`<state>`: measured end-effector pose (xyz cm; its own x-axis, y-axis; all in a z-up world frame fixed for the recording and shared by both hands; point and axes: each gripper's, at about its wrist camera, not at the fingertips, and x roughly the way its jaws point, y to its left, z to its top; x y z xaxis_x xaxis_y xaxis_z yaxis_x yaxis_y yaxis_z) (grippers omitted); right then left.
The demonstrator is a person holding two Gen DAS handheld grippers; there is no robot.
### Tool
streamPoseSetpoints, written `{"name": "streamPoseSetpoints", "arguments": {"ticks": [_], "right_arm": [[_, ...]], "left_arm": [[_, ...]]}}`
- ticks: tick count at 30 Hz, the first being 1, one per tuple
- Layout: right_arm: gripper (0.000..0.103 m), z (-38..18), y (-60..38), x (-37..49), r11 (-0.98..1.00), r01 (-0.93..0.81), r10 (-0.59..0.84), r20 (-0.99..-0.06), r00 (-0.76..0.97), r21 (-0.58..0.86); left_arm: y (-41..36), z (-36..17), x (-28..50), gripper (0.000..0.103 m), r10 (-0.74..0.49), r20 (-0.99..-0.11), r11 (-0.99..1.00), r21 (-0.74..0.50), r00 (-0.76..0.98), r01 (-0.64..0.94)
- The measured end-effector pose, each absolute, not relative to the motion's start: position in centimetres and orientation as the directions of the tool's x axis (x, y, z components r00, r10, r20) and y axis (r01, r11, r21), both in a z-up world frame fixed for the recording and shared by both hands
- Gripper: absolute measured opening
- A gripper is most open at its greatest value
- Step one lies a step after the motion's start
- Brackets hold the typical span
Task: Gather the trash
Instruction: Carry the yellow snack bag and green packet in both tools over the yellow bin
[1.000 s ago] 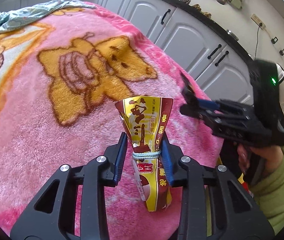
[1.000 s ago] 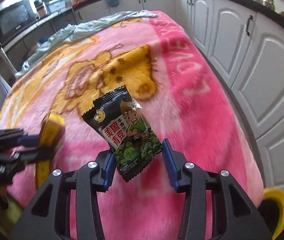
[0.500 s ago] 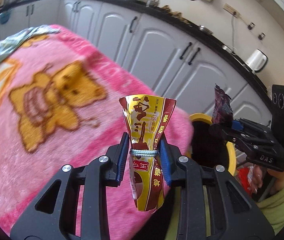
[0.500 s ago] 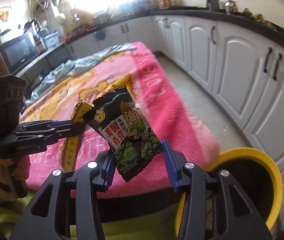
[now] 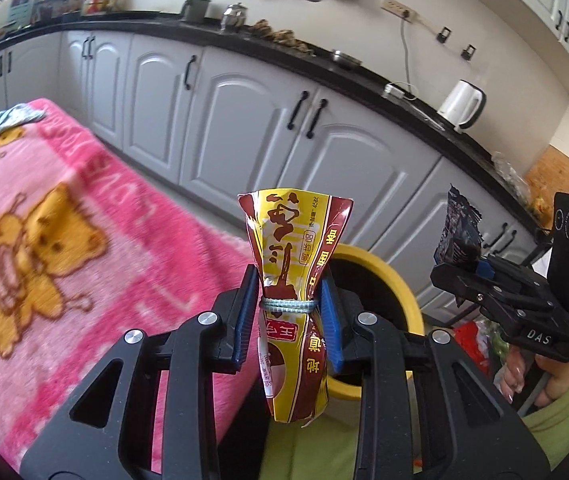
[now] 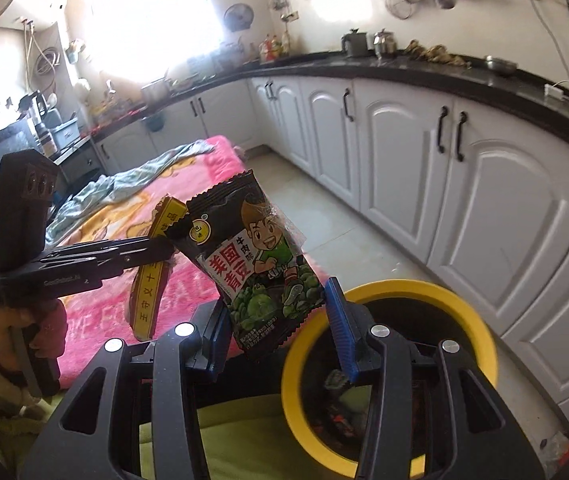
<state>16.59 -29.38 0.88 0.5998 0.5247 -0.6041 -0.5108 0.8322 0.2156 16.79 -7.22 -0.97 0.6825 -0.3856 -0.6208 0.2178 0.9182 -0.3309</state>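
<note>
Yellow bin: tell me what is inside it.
The yellow bin has a dark inside; at the bottom lie a crumpled grey-green scrap, a pale green piece and red bits. The right tongs and their black snack packet cover part of the opening.

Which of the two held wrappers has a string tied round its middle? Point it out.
The yellow and maroon wrapper in the left gripper; the black snack packet in the right gripper has none.

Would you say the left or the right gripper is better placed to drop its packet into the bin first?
Right, probably. The right gripper holds its black packet almost at the bin rim; the left gripper's yellow packet seems short of the opening.
</note>
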Motion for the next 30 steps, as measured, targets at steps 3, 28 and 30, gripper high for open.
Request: {"name": "streamPoseSetpoints", "arguments": {"ticks": [3,28,30], "right_arm": [[0.042,1.3,-30.5,15.9,0.846,-0.486,0.512,-0.588,0.627,0.219],[0.043,-0.6,-39.4,13.8,0.906,-0.312,0.421,-0.562,0.712,0.285],[0.043,-1.1,-39.7,13.8,0.908,-0.299,0.417,-0.566,0.711,0.293]], "left_arm": [[-8.6,-0.6,17.0,0.023,-0.402,-0.609,0.913,-0.327,0.684,0.245],[-18.5,-1.2,19.3,0.023,-0.486,-0.578,0.873,-0.283,0.656,0.397],[-18.8,-1.5,19.4,0.023,-0.485,-0.576,0.873,-0.278,0.658,0.401]]}}
